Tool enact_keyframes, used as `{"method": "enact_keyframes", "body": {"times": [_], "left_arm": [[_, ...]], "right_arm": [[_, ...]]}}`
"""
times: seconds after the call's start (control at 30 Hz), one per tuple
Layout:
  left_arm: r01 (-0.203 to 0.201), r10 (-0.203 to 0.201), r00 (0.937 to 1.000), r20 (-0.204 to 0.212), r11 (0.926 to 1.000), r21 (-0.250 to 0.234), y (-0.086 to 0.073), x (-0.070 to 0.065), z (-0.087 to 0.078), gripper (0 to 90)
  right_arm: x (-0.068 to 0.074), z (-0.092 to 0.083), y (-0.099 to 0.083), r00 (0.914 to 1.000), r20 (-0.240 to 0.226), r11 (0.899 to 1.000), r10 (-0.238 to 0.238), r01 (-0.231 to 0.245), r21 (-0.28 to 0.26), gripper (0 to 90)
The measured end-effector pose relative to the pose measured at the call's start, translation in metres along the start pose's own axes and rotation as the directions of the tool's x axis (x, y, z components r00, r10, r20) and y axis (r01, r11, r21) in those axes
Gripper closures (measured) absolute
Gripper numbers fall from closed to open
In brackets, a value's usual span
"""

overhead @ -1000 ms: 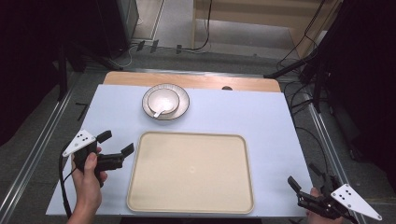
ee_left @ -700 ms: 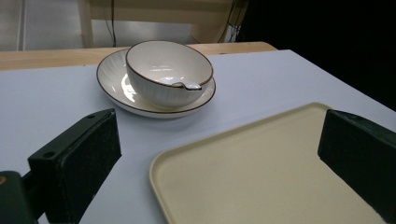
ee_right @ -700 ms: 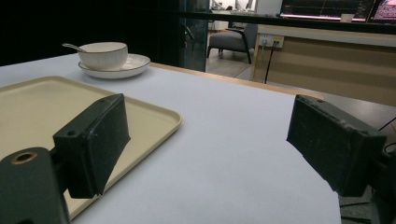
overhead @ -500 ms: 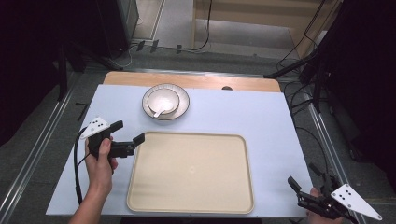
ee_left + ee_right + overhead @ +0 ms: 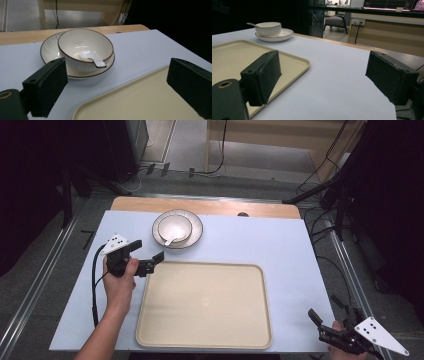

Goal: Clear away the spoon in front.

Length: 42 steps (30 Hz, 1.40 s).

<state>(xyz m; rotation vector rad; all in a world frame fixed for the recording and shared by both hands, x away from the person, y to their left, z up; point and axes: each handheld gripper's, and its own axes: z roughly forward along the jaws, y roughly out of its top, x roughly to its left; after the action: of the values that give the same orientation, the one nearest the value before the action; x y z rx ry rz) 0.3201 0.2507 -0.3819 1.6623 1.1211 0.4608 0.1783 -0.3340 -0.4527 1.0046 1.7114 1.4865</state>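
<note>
A white bowl (image 5: 172, 228) with a brown rim stands on a ribbed plate (image 5: 194, 236) at the back of the table, with a white spoon (image 5: 169, 241) lying in it. A beige tray (image 5: 205, 305) lies in the middle. My left gripper (image 5: 147, 251) hovers open at the tray's far left corner, its jaws pointing at the bowl (image 5: 85, 46) and spoon (image 5: 93, 59) a short way ahead. My right gripper (image 5: 324, 306) rests open at the table's near right corner, looking across the tray (image 5: 237, 57) to the bowl (image 5: 268, 28).
A pale blue sheet (image 5: 260, 245) covers the table, with a wooden strip (image 5: 210, 207) along the back edge. Cables and stands (image 5: 320, 195) lie on the floor beyond. A black cable (image 5: 95, 285) trails from the left gripper.
My left gripper has moved forward and to the right, from the table's left side to the tray's far left corner near the bowl. The right gripper has stayed put.
</note>
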Motion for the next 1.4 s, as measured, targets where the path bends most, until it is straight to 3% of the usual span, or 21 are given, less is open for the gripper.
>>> {"method": "enact_keyframes", "body": {"times": [0.2, 0.4, 0.57, 0.67, 0.8, 1.0, 1.17, 1.4], "left_arm": [[0.03, -0.03, 0.9991, -0.03, 0.9994, 0.016, 0.004, -0.001, 0.017, 13.8], [0.026, -0.023, 0.9968, -0.076, 0.9988, 0.04, 0.007, -0.001, 0.032, 25.9], [0.057, -0.052, 0.9948, -0.087, 0.9967, 0.057, 0.008, 0.003, 0.042, 34.5], [0.082, -0.076, 0.9923, -0.098, 0.9949, 0.059, 0.007, 0.007, 0.047, 39.3], [0.093, -0.089, 0.9895, -0.113, 0.9954, 0.025, 0.007, 0.01, 0.05, 48.3], [0.128, -0.121, 0.9859, -0.115, 0.9907, 0.048, 0.007, 0.015, 0.058, 50.7], [0.185, -0.178, 0.9786, -0.104, 0.9804, 0.068, 0.007, 0.019, 0.066, 52.2], [0.212, -0.2, 0.9741, -0.106, 0.9694, 0.123, 0.002, 0.019, 0.076, 52.2]], "right_arm": [[0.0, 0.0, 0.0, 1.0, 0.0, 1.0, 0.002, -0.002, 0.0, 12.9], [-0.001, 0.0, -0.001, 1.0, 0.001, 1.0, 0.006, -0.006, 0.0, 12.9], [-0.001, 0.0, -0.001, 1.0, -0.001, 1.0, 0.007, -0.007, 0.001, 12.9], [-0.001, 0.0, -0.001, 1.0, -0.002, 1.0, 0.007, -0.007, 0.002, 12.9], [-0.001, 0.001, -0.001, 1.0, -0.002, 1.0, 0.01, -0.01, 0.003, 12.9], [-0.001, 0.001, -0.001, 1.0, -0.004, 1.0, 0.008, -0.008, 0.003, 12.9], [-0.001, 0.001, -0.002, 0.9999, -0.005, 1.0, 0.009, -0.009, 0.003, 12.9], [-0.001, 0.001, -0.002, 0.9999, -0.006, 1.0, 0.009, -0.008, 0.003, 12.9]]}}
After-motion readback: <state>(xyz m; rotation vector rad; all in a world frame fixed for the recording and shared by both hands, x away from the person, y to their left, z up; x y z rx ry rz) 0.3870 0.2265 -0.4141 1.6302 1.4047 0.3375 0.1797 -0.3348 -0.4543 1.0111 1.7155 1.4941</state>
